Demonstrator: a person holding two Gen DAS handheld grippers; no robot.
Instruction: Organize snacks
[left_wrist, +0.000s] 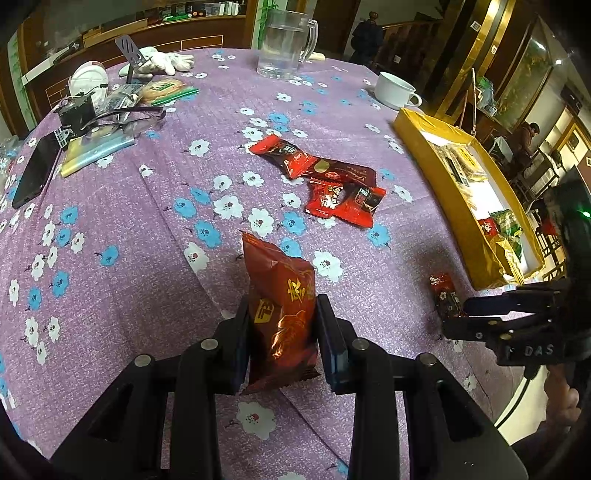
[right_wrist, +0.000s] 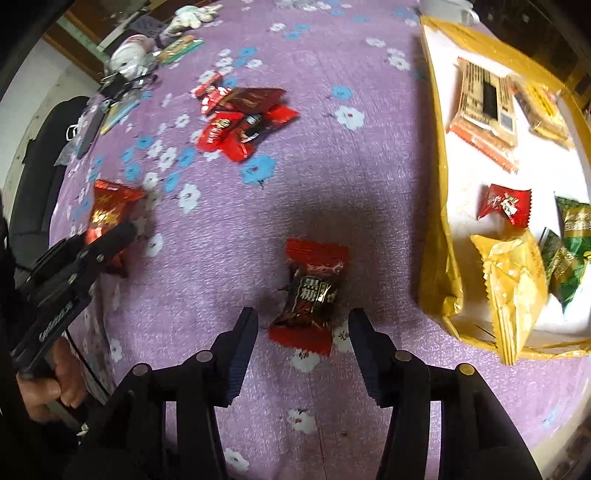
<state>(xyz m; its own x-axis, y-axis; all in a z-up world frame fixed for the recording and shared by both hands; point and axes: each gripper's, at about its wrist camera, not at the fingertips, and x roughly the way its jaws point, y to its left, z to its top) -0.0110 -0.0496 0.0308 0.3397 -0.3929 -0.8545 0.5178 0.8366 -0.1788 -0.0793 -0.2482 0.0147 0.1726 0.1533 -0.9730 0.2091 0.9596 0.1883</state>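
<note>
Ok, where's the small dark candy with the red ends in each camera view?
Left wrist: the candy lies at the lower right, on the tablecloth, right by the right gripper fingertips.
Right wrist: the candy lies at bottom centre, just ahead of the open jaws.
Shared landmark: the yellow box, to the right of the candy in both views.

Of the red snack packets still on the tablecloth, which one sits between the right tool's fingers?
The lone red-and-dark candy, lying flat between the right tool's open fingers. The others sit heaped farther off.
</note>
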